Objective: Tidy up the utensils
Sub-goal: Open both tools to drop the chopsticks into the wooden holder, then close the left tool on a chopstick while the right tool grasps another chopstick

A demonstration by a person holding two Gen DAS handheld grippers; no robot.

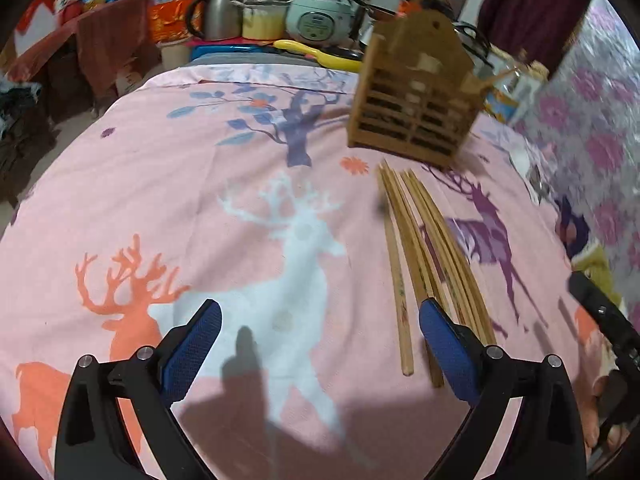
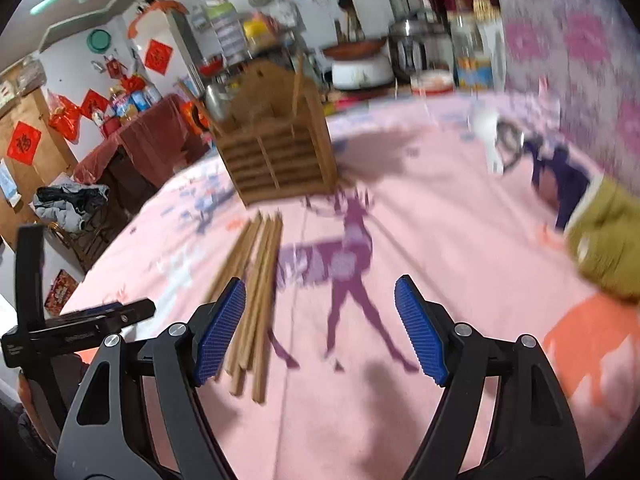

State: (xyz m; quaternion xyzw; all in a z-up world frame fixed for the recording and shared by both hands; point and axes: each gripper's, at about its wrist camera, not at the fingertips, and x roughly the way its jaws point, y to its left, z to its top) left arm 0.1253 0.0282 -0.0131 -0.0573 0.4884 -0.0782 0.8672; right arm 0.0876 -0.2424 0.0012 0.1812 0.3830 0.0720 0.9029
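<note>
Several wooden chopsticks [image 1: 420,248] lie in a loose bundle on the pink deer-print cloth [image 1: 200,200]. They also show in the right wrist view [image 2: 256,280]. A slatted wooden utensil holder [image 1: 412,92] stands upright just beyond their far tips; it also shows in the right wrist view [image 2: 276,152]. My left gripper [image 1: 320,344] is open and empty, with its right pad [image 1: 448,352] over the chopsticks' near ends. My right gripper [image 2: 320,328] is open and empty, with its left pad [image 2: 220,328] beside the bundle.
A white and metal utensil [image 2: 500,140] and an olive-green object [image 2: 608,244] lie at the right by the floral wall. A kettle [image 1: 220,12], a rice cooker [image 1: 320,16] and pots crowd the table's far edge. The other gripper's black body [image 1: 608,320] shows at right.
</note>
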